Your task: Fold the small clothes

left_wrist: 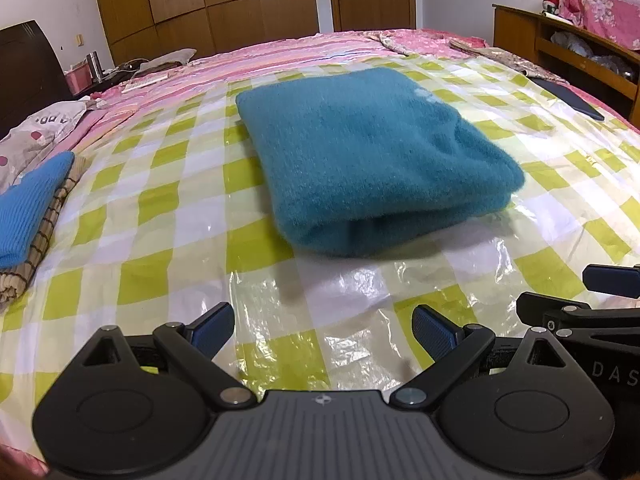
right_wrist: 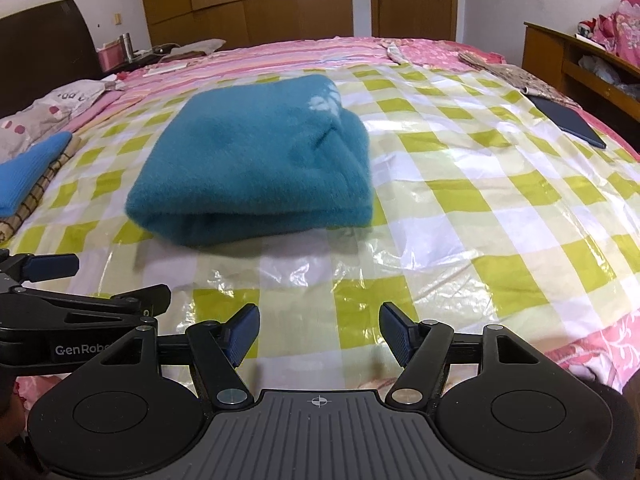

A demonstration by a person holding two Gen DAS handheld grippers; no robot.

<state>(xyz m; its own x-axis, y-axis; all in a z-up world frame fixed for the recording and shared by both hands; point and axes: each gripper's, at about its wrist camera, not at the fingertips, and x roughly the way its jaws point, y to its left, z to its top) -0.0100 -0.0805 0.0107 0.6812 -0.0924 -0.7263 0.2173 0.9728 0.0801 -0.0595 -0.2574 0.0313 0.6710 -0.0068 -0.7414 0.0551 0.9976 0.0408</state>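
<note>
A fuzzy teal garment lies folded into a thick rectangle on the green-checked plastic sheet, its folded edge toward me. It also shows in the right wrist view. My left gripper is open and empty, a short way in front of the garment. My right gripper is open and empty, also in front of it, just right of the left one. Neither touches the cloth.
A folded blue knit on a checked brown cloth lies at the left edge. A dark flat tablet lies at the right on the sheet. A pink bedspread lies beyond, with a wooden shelf at the right.
</note>
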